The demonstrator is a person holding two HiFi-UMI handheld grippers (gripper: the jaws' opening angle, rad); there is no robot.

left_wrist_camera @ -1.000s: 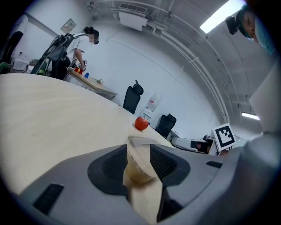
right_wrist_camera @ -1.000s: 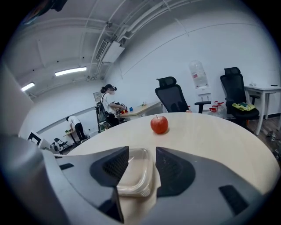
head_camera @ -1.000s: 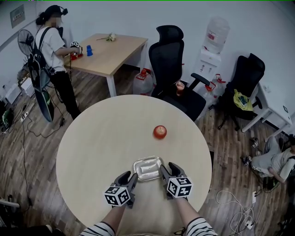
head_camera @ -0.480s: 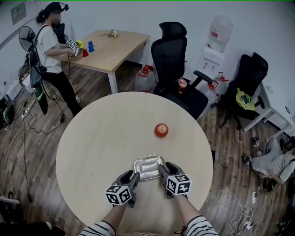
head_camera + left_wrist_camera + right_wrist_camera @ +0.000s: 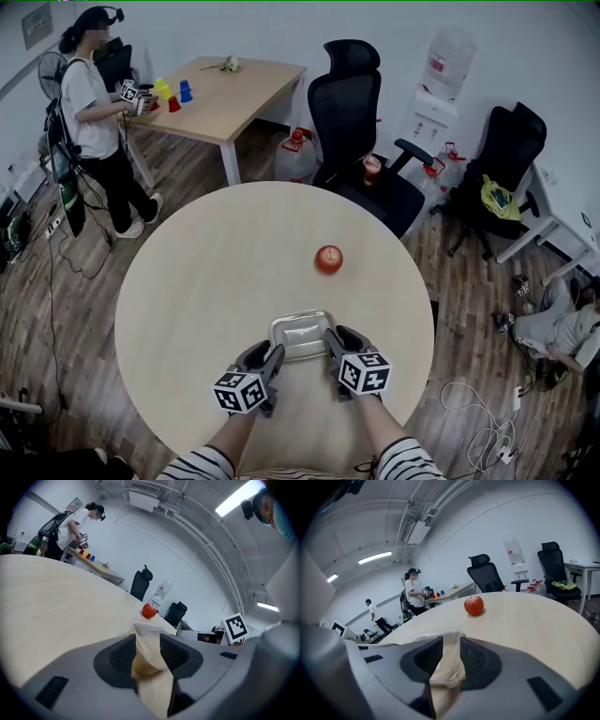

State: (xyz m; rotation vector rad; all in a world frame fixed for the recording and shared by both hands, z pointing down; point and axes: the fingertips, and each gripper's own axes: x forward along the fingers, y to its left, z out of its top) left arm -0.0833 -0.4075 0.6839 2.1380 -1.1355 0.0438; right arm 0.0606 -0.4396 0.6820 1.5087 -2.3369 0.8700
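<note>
Two handheld tools clamp one clear plastic container (image 5: pixel 300 335) between them. The left gripper (image 5: pixel 147 645) is closed on its left edge and the right gripper (image 5: pixel 450 652) is closed on its right edge. The container is at the near side of a round wooden table (image 5: pixel 206 272), and a red apple (image 5: pixel 328 259) lies well beyond it.
</note>
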